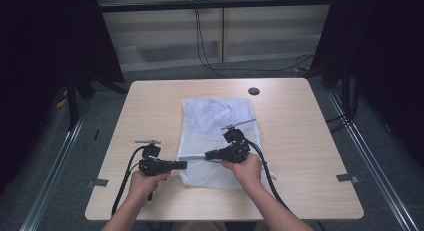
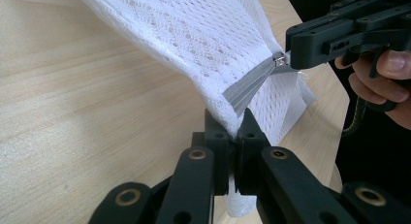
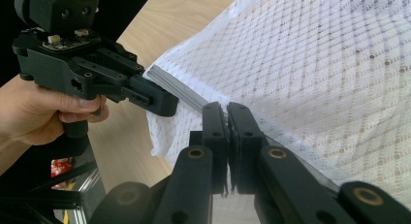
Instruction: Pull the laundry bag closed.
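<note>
Lying flat on the near half of the wooden table (image 1: 150, 111), the white mesh laundry bag (image 1: 215, 126) is being held at its near left edge, where a grey zipper (image 2: 245, 88) runs along the seam. The left gripper (image 2: 236, 132) is pinching the mesh right at the end of the zipper, its jaws closed on the fabric. The right gripper (image 3: 227, 118) is clamping the zipper line a little further along, jaws pressed together; from the left gripper view its tips are sitting at the small metal zipper pull (image 2: 279, 60). Judging by this, both holds are already made and the edge is being stretched taut between them. Whether the zipper is being opened or closed I cannot tell; the run along its length seems mostly left to do.
</note>
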`<action>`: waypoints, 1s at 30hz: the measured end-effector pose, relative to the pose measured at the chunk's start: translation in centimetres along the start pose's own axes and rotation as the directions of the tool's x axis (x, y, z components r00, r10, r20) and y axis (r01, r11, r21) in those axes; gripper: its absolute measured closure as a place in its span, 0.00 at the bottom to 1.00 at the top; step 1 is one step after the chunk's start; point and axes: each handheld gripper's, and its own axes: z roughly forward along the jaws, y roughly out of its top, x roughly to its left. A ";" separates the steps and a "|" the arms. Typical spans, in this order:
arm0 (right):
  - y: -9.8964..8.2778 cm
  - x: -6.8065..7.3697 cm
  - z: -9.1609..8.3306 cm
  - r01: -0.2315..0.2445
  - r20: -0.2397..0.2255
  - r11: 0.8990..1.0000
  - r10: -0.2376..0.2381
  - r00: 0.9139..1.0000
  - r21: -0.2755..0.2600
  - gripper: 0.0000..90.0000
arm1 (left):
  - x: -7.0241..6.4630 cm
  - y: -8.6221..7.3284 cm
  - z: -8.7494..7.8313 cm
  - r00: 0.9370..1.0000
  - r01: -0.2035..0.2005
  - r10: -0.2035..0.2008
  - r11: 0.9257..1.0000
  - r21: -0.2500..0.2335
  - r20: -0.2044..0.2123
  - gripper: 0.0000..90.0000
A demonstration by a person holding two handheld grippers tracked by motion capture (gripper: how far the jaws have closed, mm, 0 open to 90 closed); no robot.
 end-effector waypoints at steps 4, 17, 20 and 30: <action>0.0 0.0 -0.1 0.011 0.018 1.000 -0.012 1.000 0.008 0.97 | 0.1 0.0 -0.1 1.000 0.003 -0.003 1.000 0.001 -0.007 0.97; -0.4 -0.7 -1.0 -0.002 0.011 1.000 0.002 1.000 -0.008 0.97 | -0.1 0.0 -0.1 1.000 -0.009 0.009 1.000 -0.001 -0.015 0.97; -0.4 -0.7 -1.0 -0.001 0.017 1.000 0.001 1.000 -0.003 0.97 | -0.2 0.1 -0.1 1.000 -0.012 0.012 1.000 0.002 -0.018 0.97; -0.5 -0.7 -1.0 0.001 0.022 1.000 -0.001 1.000 -0.004 0.97 | -0.3 0.1 -0.2 0.999 -0.019 0.019 1.000 -0.002 -0.033 0.97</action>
